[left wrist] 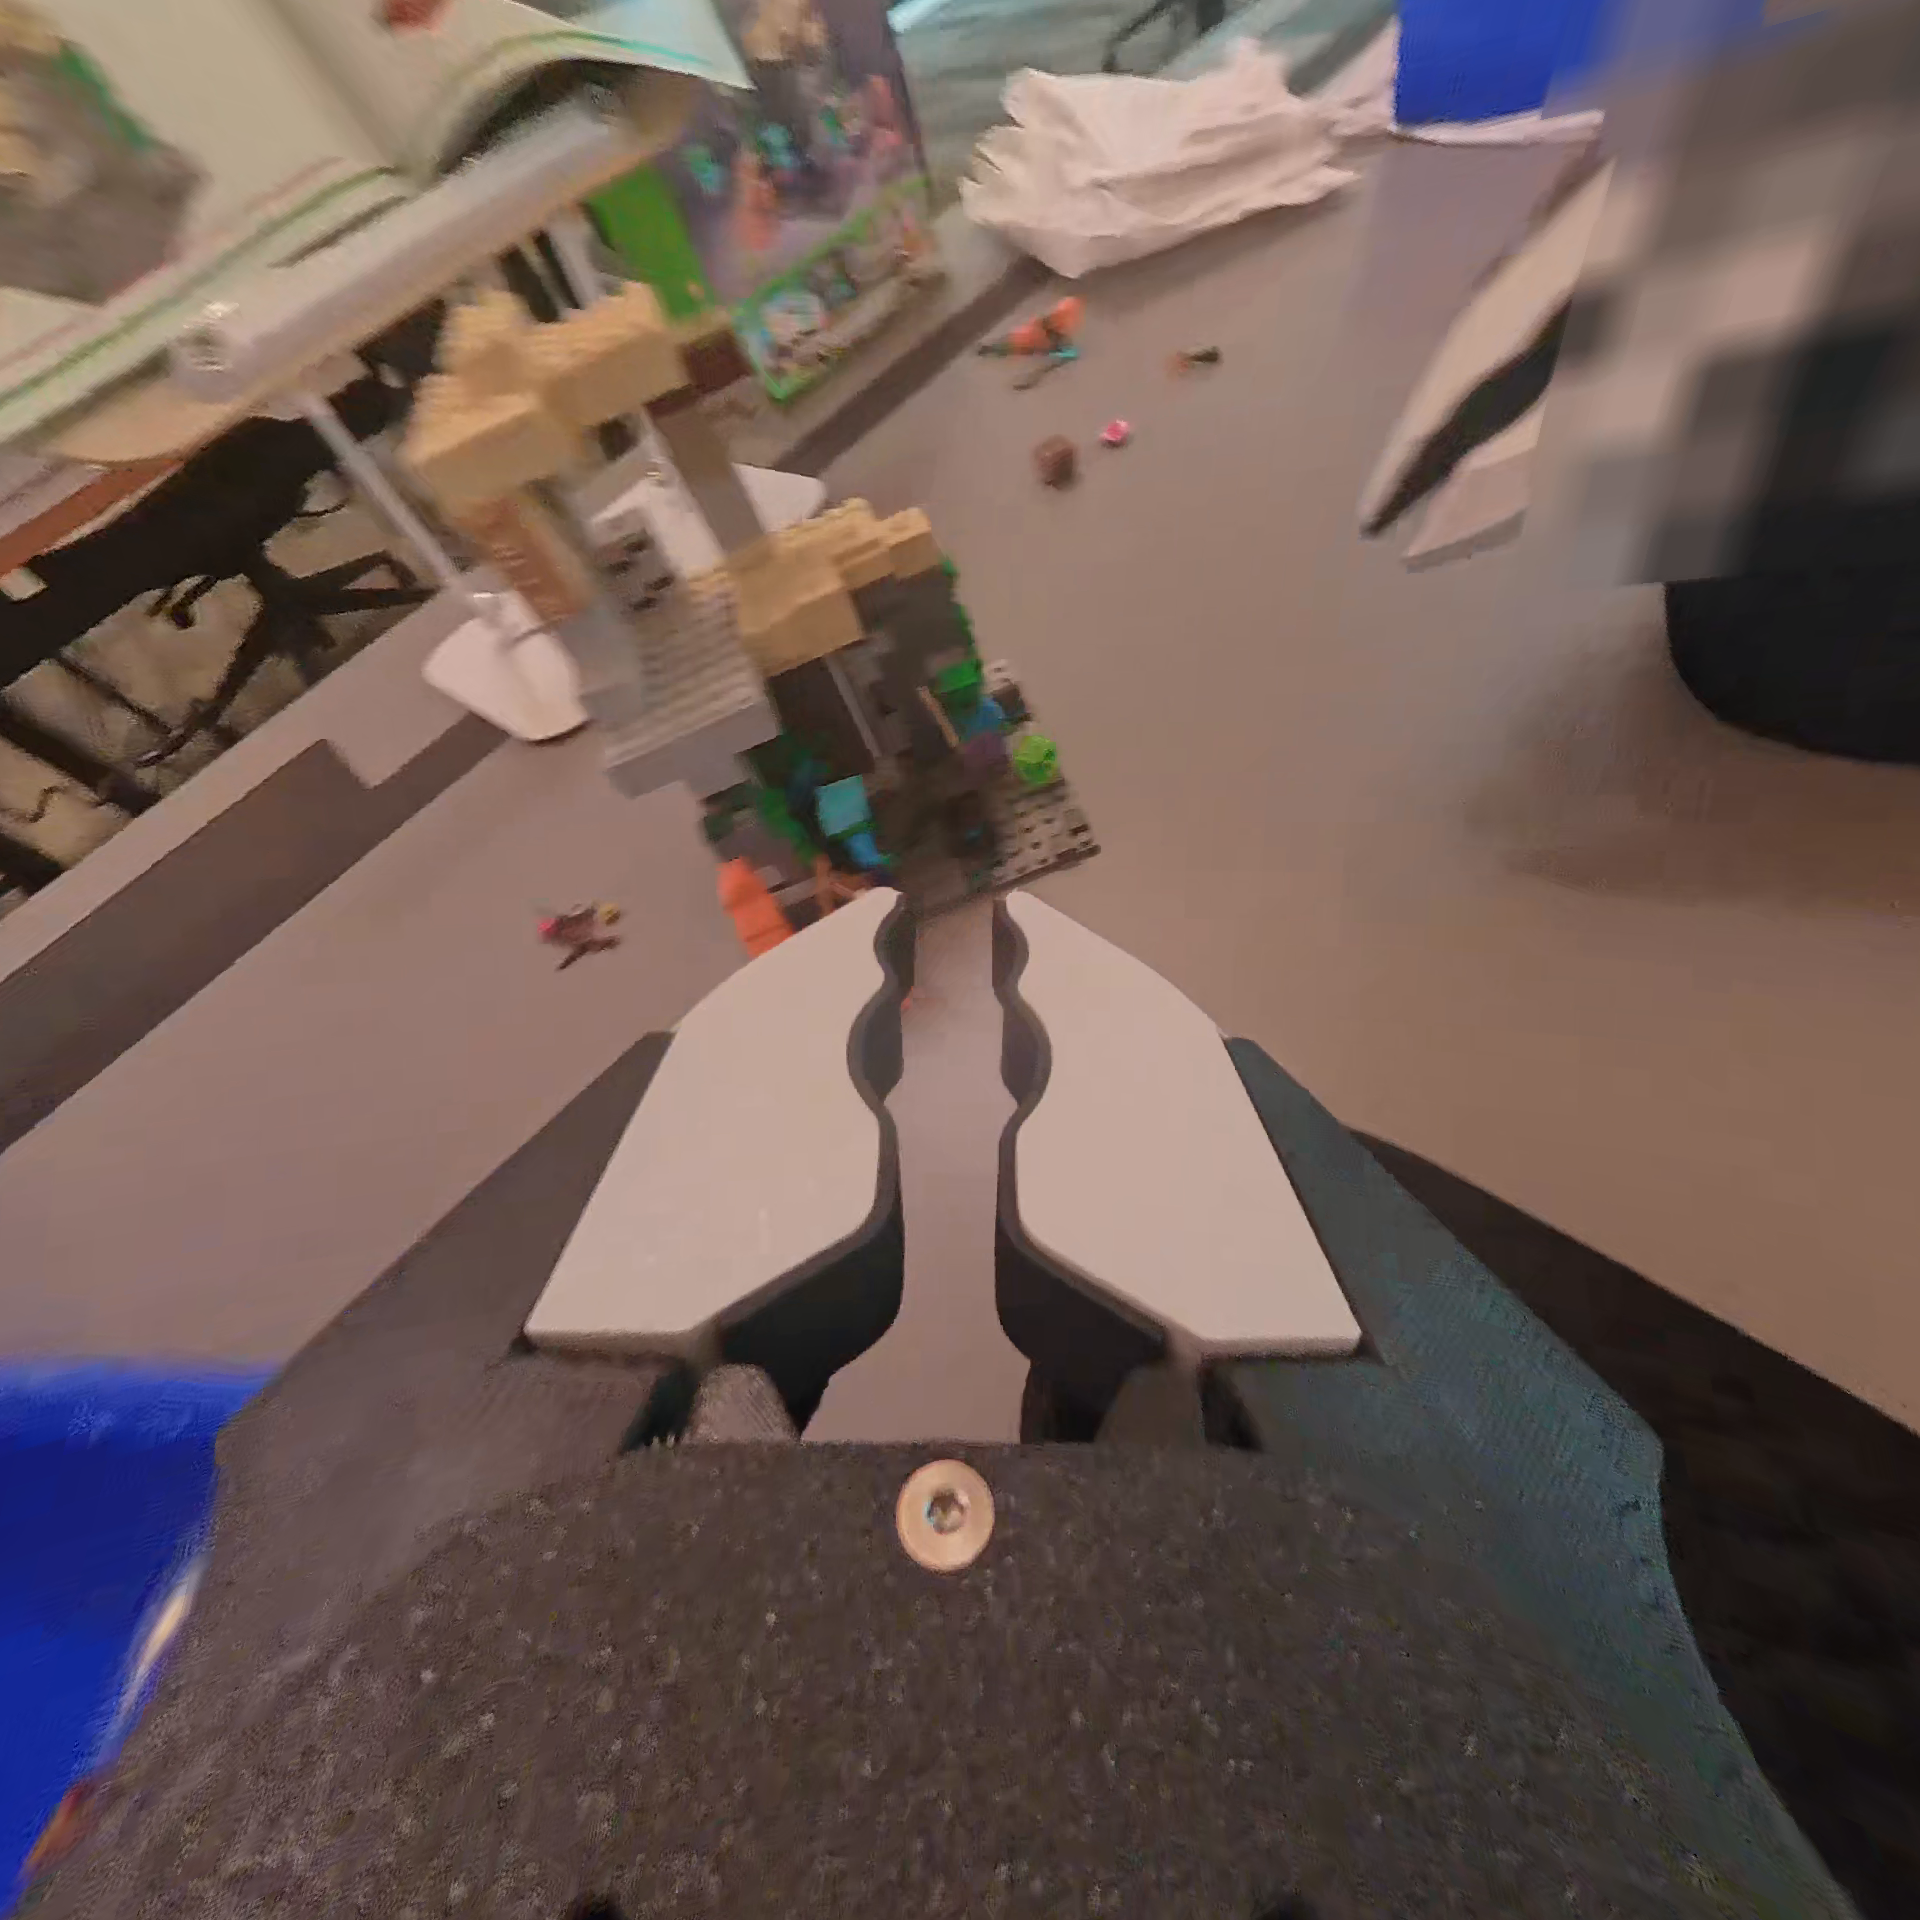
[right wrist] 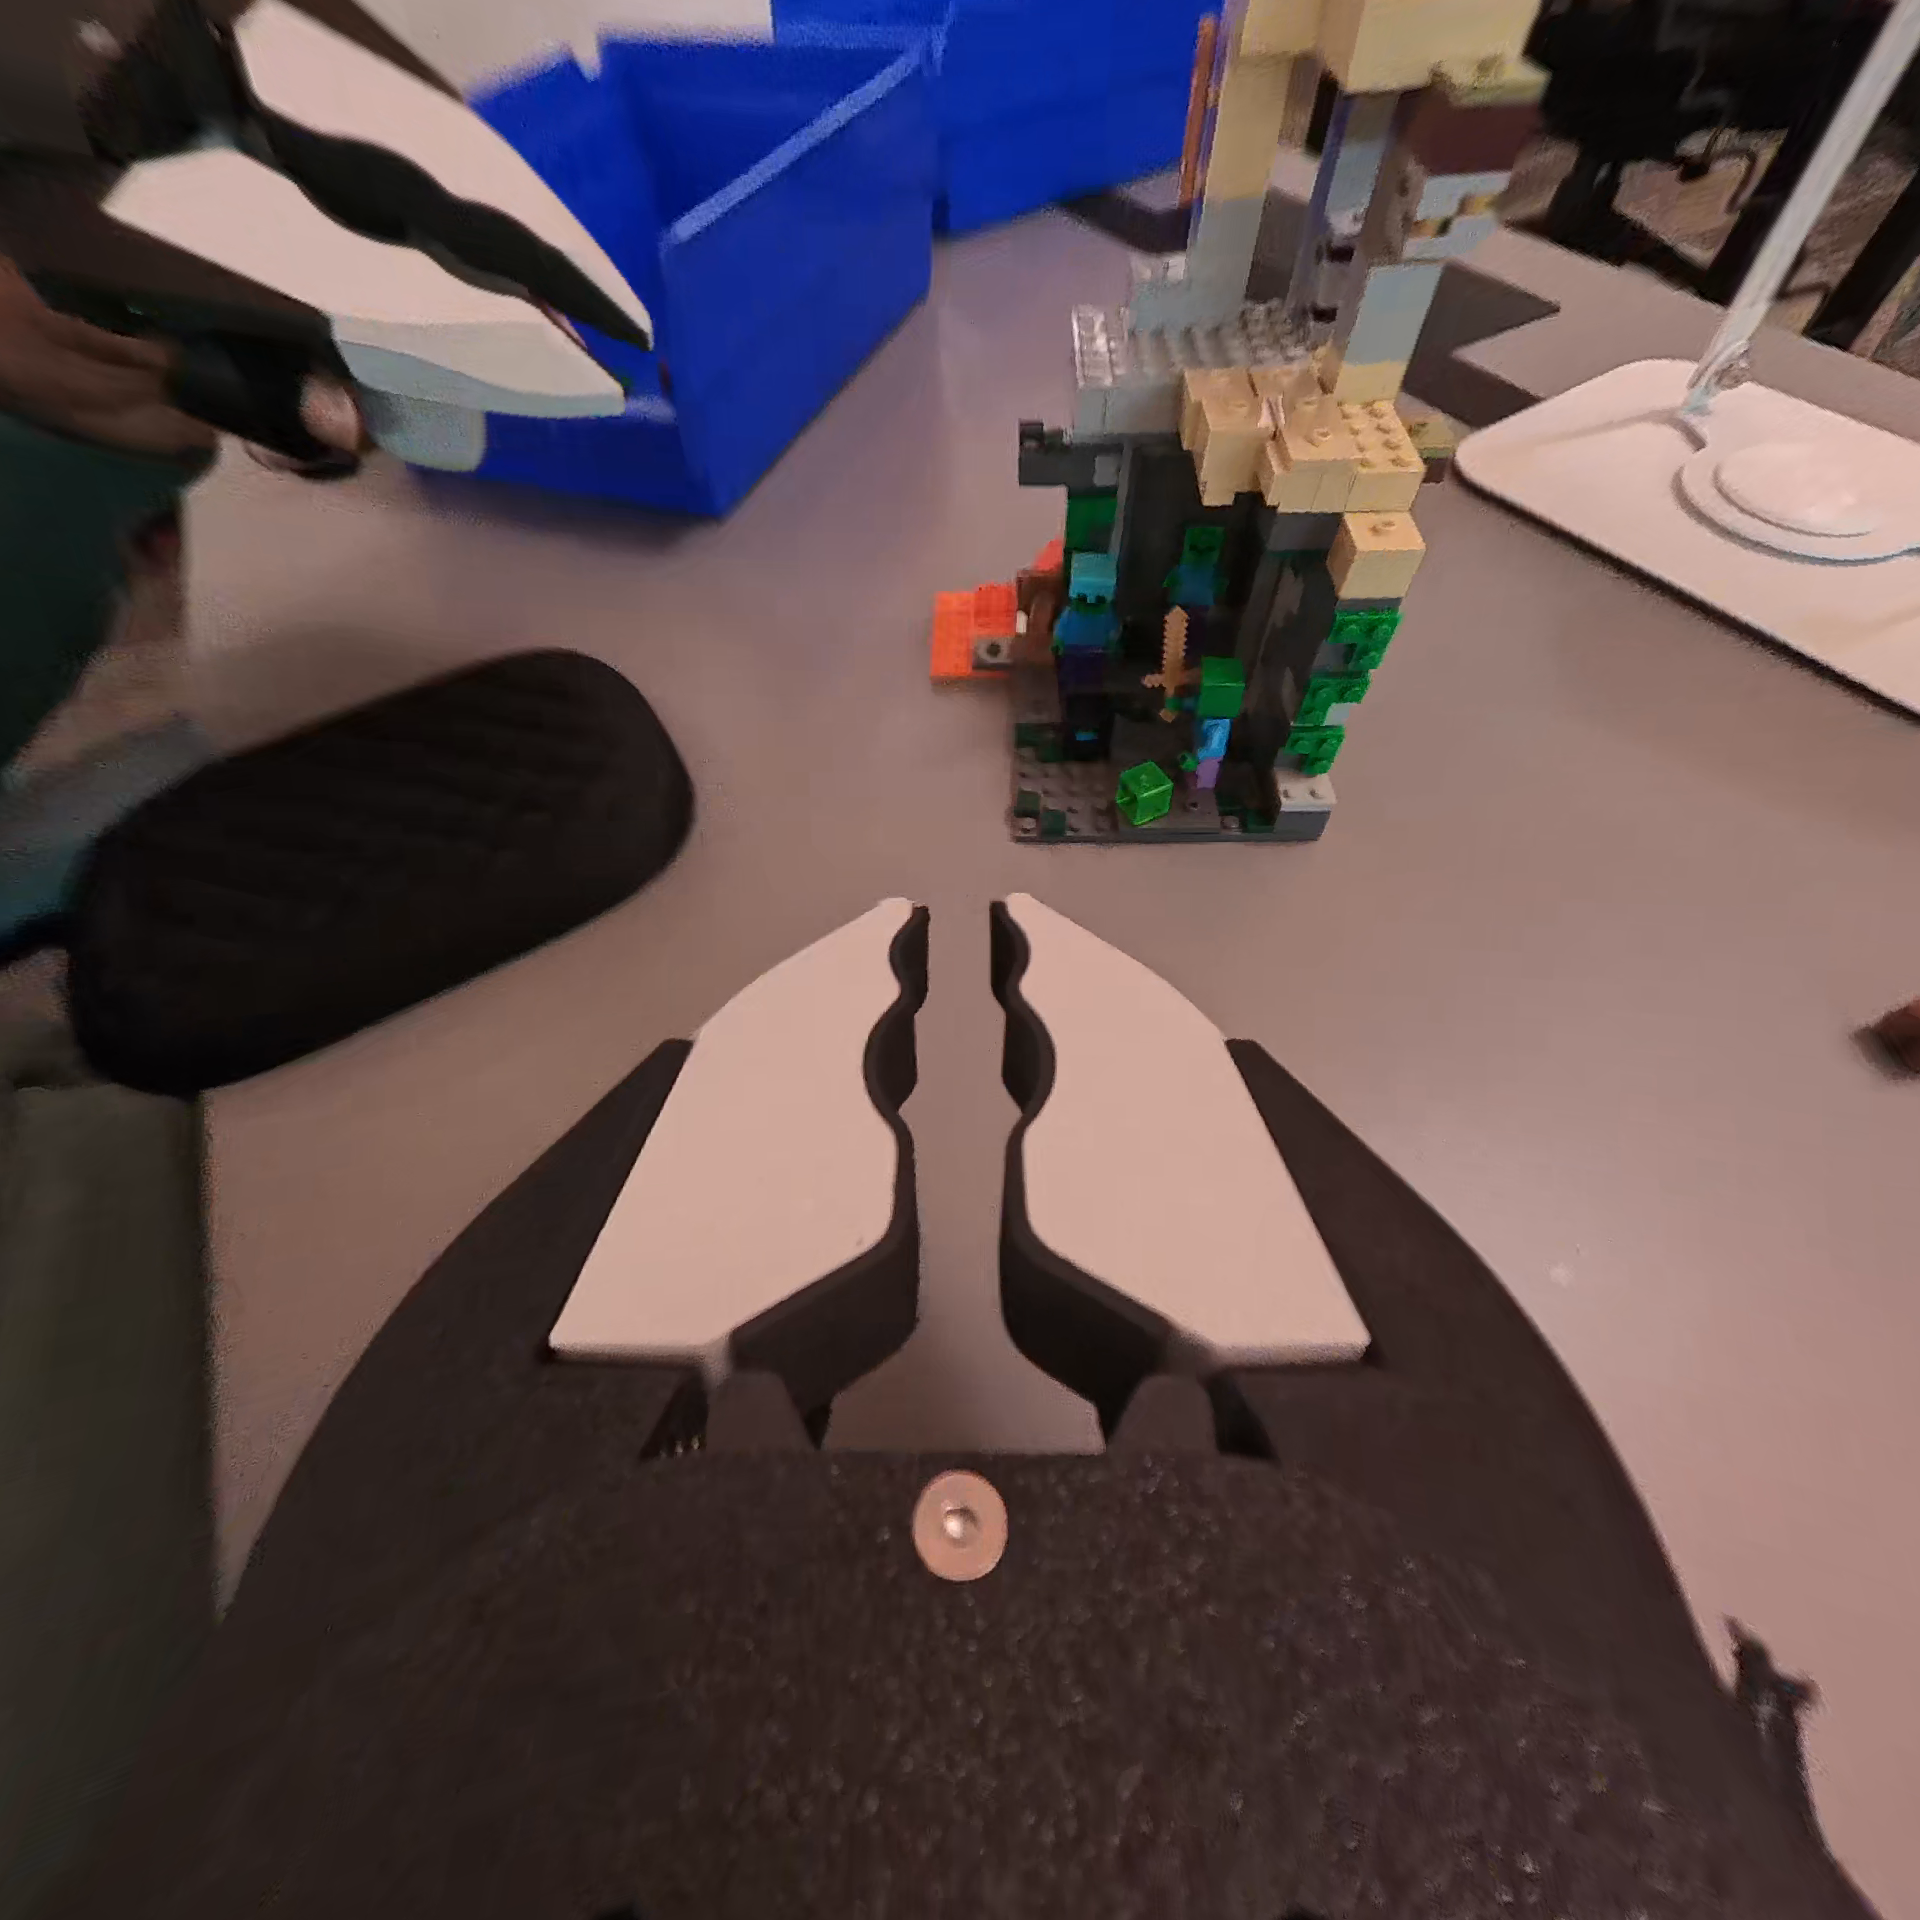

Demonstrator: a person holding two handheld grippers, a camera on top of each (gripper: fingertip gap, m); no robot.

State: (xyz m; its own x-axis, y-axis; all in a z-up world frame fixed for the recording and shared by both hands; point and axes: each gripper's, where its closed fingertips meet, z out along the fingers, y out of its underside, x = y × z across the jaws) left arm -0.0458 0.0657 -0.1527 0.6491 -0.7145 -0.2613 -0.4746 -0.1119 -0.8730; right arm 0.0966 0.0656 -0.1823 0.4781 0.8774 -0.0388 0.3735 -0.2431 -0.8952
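Note:
A tall brick model (left wrist: 883,727) stands on the grey table (left wrist: 1299,831), with a dark baseplate, green and blue figures and tan blocks on top. My left gripper (left wrist: 951,920) is narrowly open and empty, its tips just short of the baseplate's near corner. In the right wrist view the model (right wrist: 1195,644) stands a little ahead and to the right of my right gripper (right wrist: 956,914), which is narrowly open and empty above the table. The left gripper (right wrist: 623,353) shows at the upper left there, held by a hand. The right gripper (left wrist: 1455,457) shows blurred at the left wrist view's upper right.
Blue bins (right wrist: 790,270) stand behind the left gripper. A black oval pad (right wrist: 364,862) lies at the left. A white lamp base (right wrist: 1714,520) sits right of the model. An orange brick piece (right wrist: 971,634) lies beside the model. Small loose pieces (left wrist: 1055,457), a toy box (left wrist: 821,208) and a white bag (left wrist: 1143,156) lie farther off. The tall brick model (left wrist: 883,727) is about equally far from each gripper, around 15 cm.

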